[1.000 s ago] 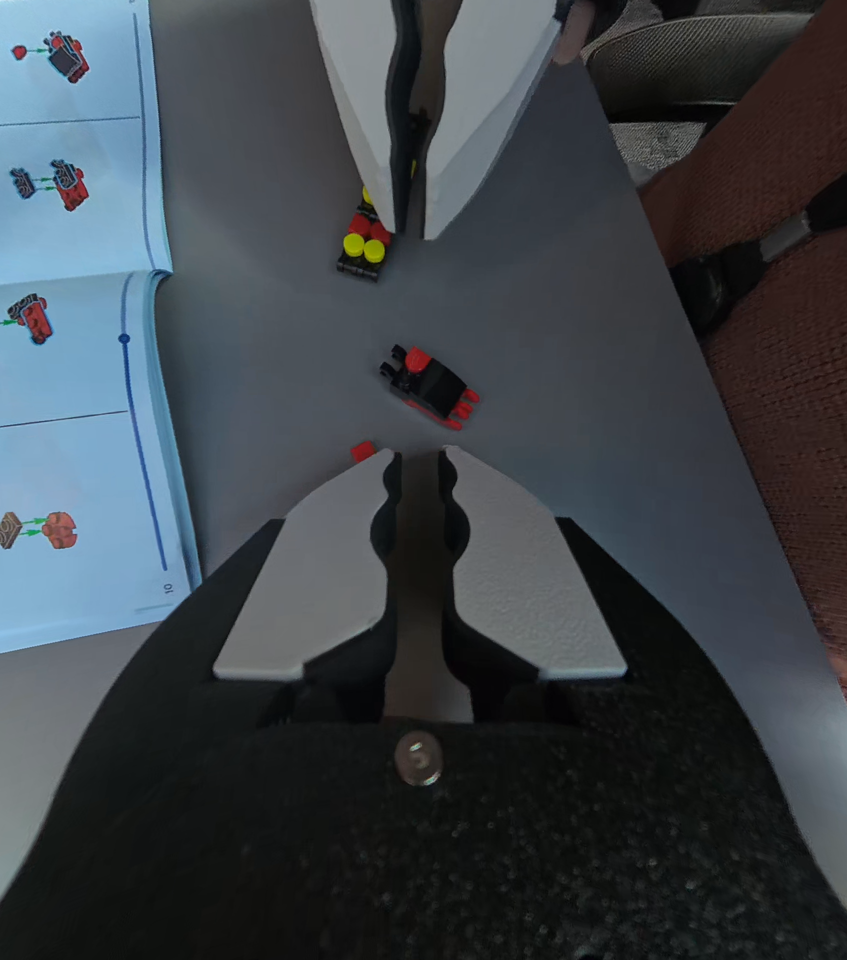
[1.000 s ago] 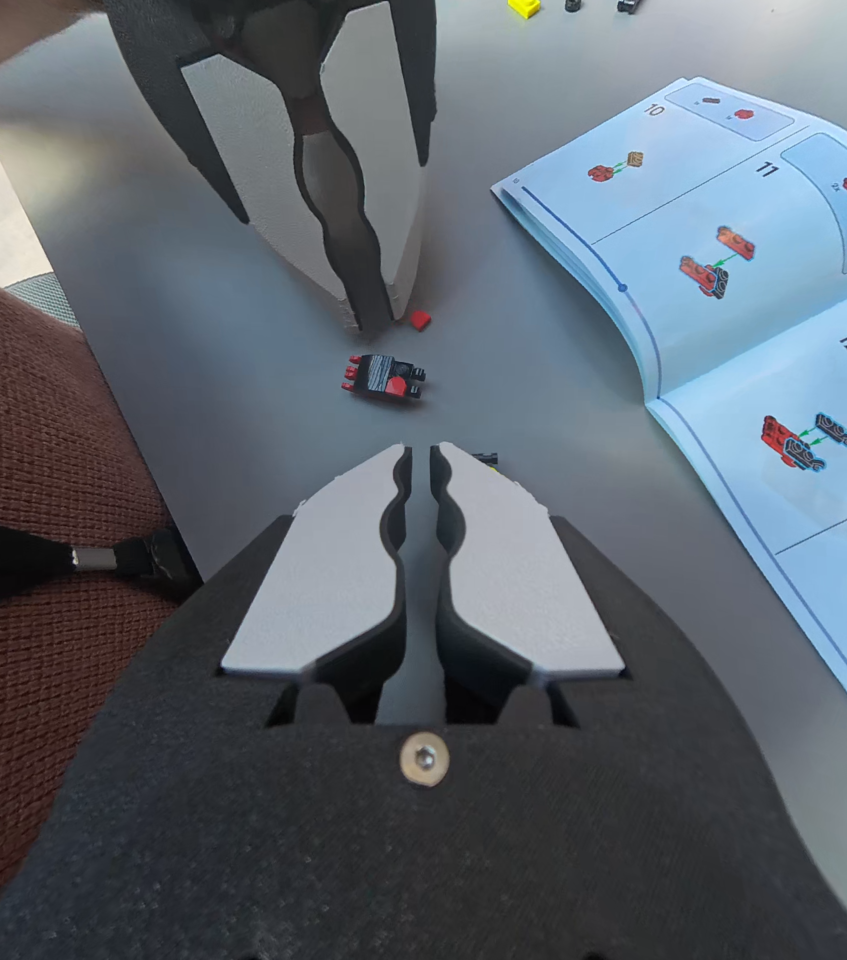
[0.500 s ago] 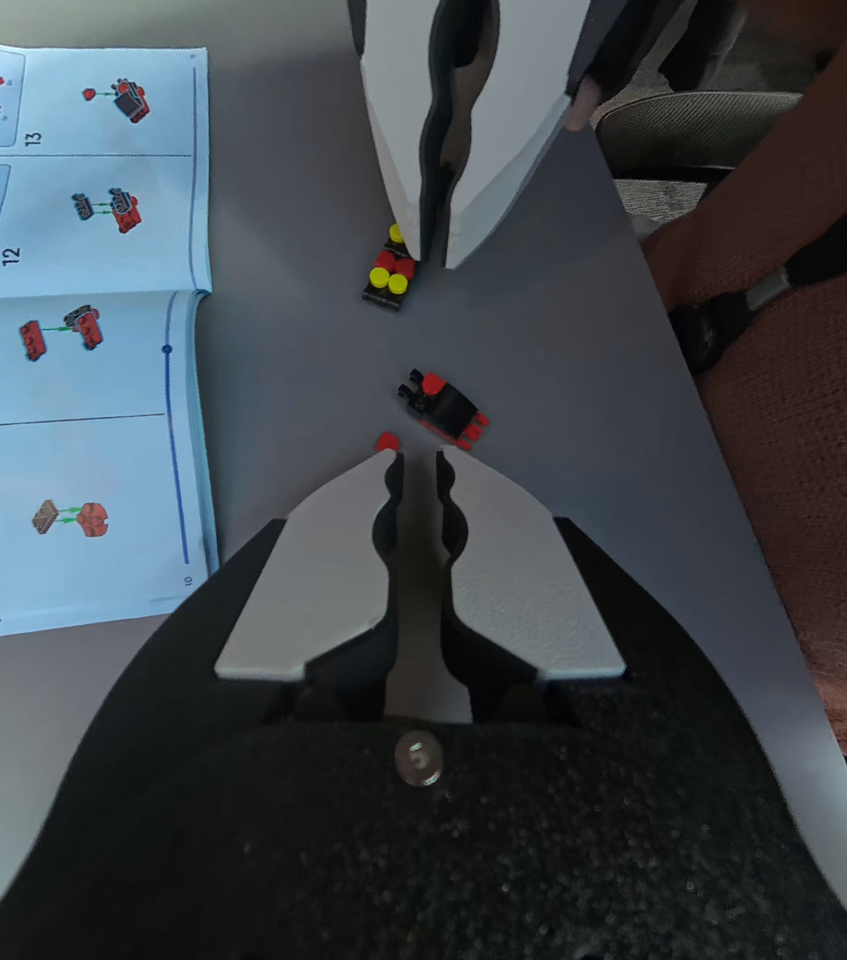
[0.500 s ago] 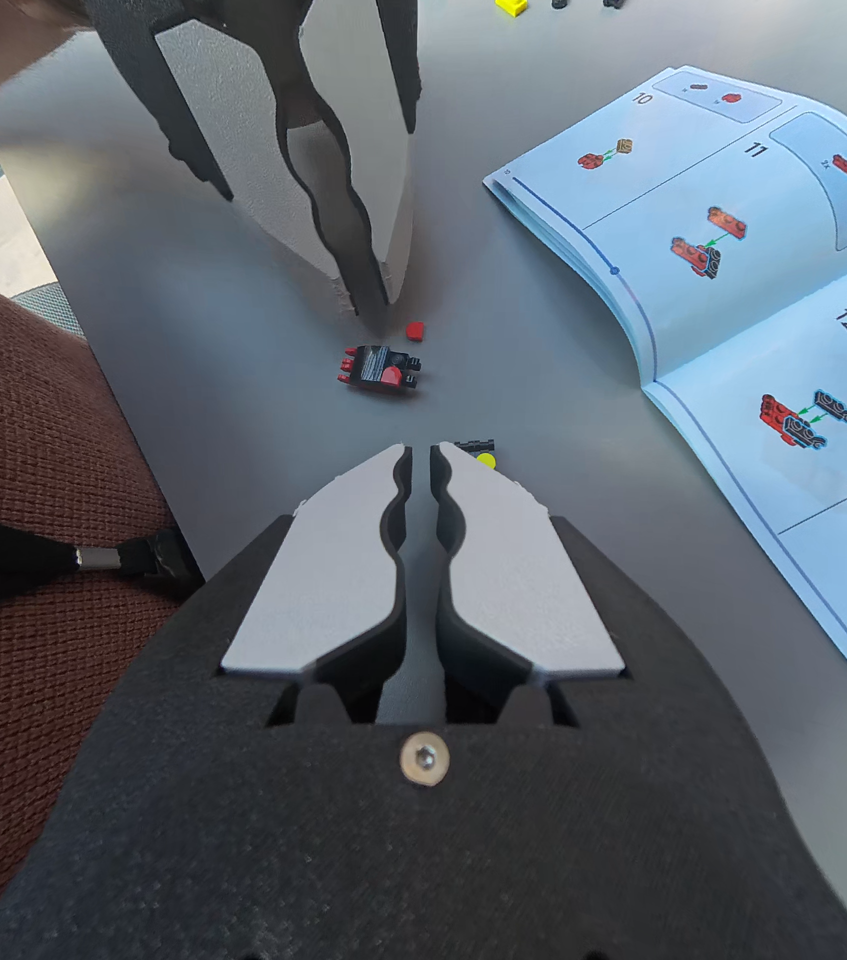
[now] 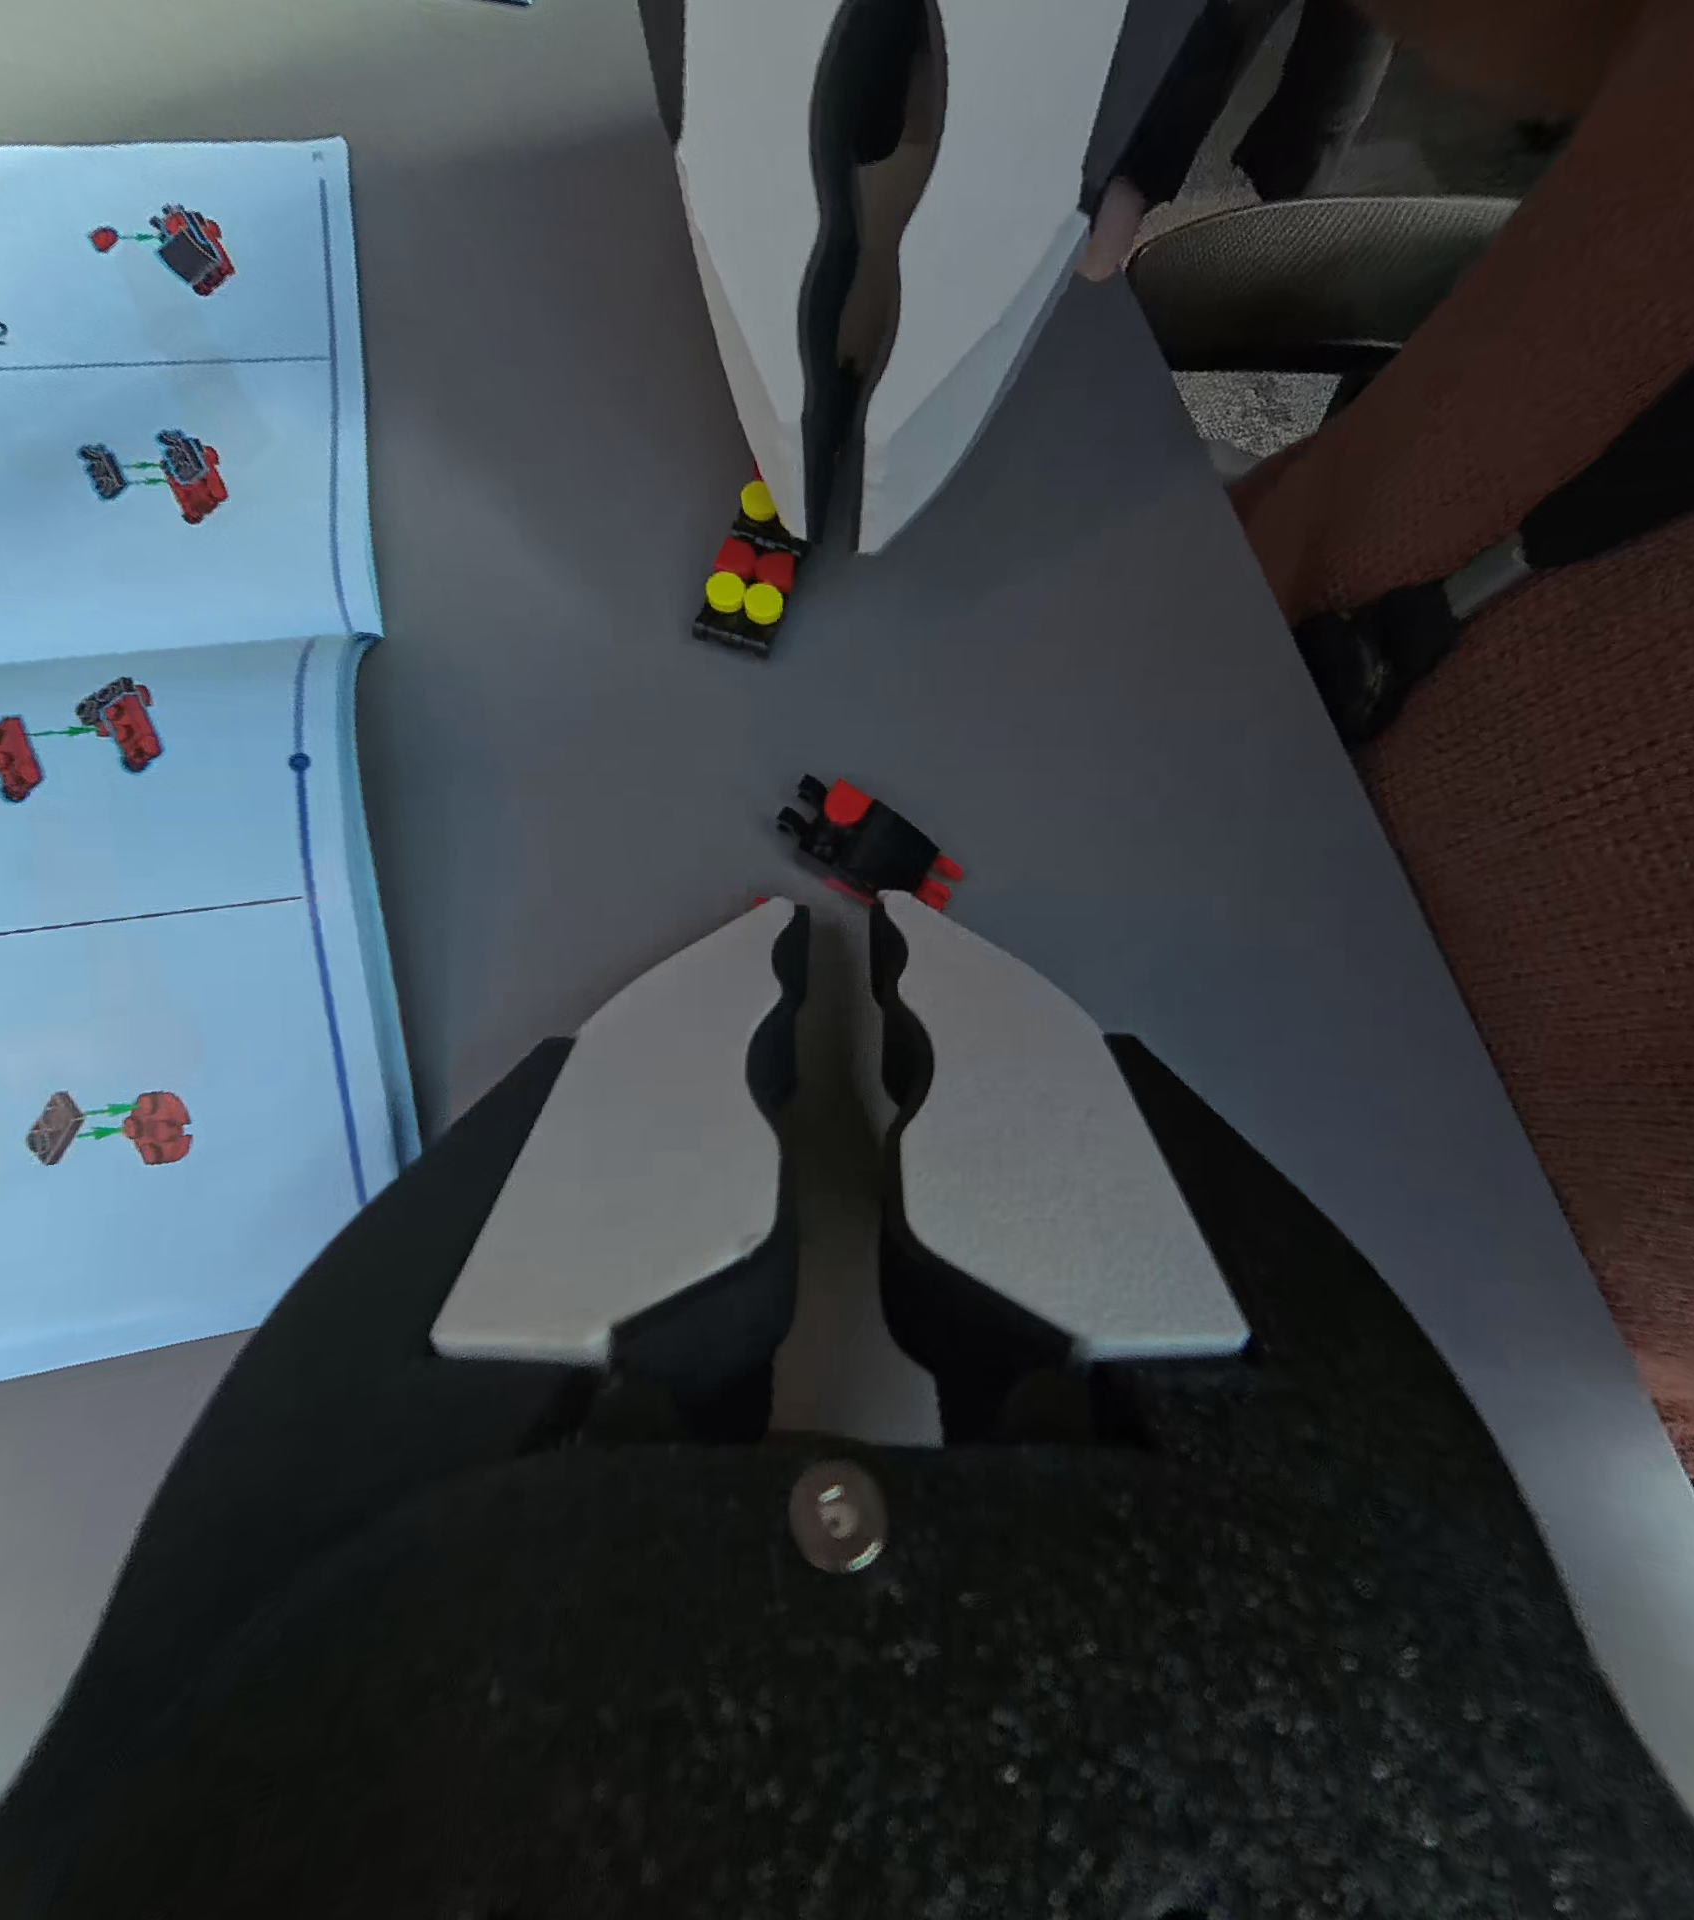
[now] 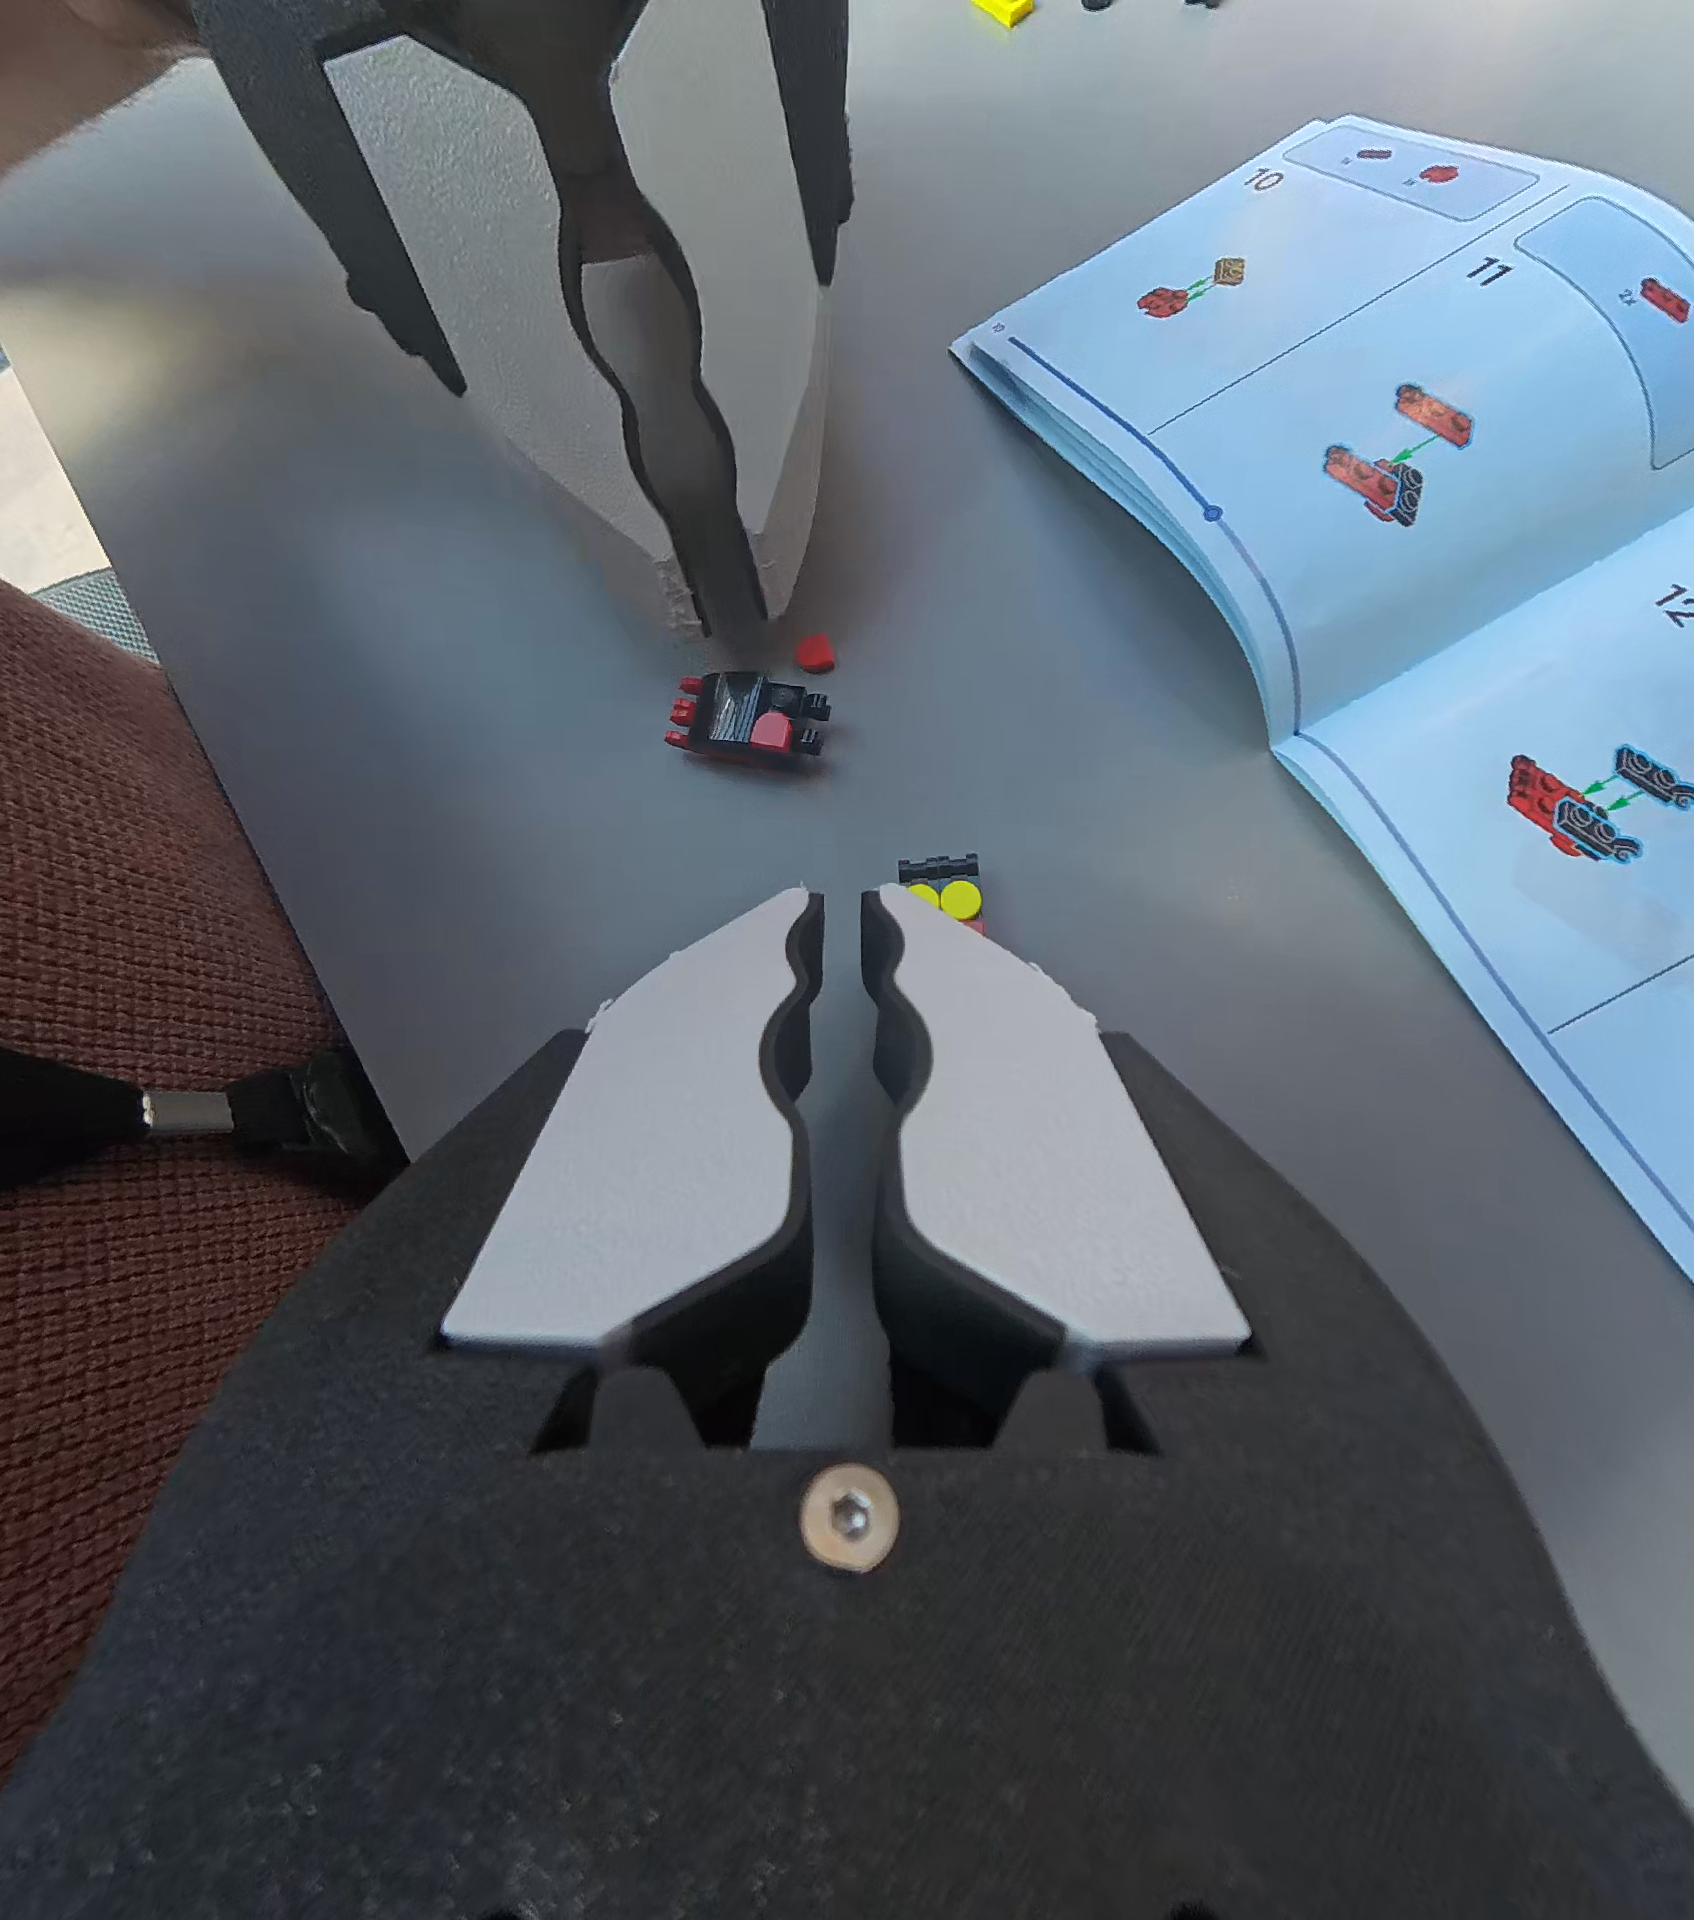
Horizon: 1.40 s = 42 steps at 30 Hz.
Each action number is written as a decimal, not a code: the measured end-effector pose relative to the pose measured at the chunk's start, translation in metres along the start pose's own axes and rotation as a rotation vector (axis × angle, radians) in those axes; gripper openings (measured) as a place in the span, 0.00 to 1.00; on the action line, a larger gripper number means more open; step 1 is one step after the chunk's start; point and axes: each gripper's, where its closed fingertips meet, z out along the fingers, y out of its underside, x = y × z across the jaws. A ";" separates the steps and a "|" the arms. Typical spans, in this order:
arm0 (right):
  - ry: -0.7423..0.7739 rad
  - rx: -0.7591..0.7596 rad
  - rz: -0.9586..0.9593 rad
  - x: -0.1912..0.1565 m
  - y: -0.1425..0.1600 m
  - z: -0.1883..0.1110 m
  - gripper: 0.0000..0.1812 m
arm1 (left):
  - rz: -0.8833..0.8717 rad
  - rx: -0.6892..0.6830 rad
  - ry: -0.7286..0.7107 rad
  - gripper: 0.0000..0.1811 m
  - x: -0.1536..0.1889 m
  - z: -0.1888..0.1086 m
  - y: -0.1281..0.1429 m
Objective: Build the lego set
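Our left gripper (image 5: 835,906), jaws a narrow slit apart and empty, hides most of a loose red piece (image 6: 815,652) just beside the black-and-red lego assembly (image 5: 869,844), and our right gripper (image 6: 842,896), equally near-closed and empty, covers part of the black plate with yellow and red studs (image 6: 947,891) beyond that assembly. Everything lies on a grey table (image 5: 531,727). An open instruction booklet (image 5: 116,748) lies farther off; a brown woven chair (image 5: 1632,831) stands at the table's edge.

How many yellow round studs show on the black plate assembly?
3 on the black plate assembly: two side by side at its near end, one at the far end beside the right gripper. More may be hidden behind that gripper.
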 end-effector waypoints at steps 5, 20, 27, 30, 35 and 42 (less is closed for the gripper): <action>-0.010 -0.002 -0.010 -0.001 0.000 0.002 0.03 | 0.158 -0.074 -0.084 0.10 -0.018 0.005 0.008; -0.016 0.012 -0.014 -0.001 0.000 0.002 0.03 | 0.154 -0.088 -0.119 0.08 -0.017 0.000 0.009; -0.014 0.017 -0.011 -0.003 0.001 0.000 0.03 | 0.210 -0.105 -0.053 0.09 -0.007 0.010 0.007; -0.017 0.013 -0.009 -0.003 0.003 0.001 0.03 | 0.209 -0.101 -0.029 0.06 -0.005 0.012 0.007; -0.037 0.030 -0.019 -0.010 -0.003 0.004 0.03 | 0.202 -0.080 -0.011 0.05 -0.007 0.009 0.004; -0.021 -0.019 -0.032 -0.014 -0.010 0.029 0.01 | 0.242 -0.040 0.065 0.04 -0.004 0.009 -0.004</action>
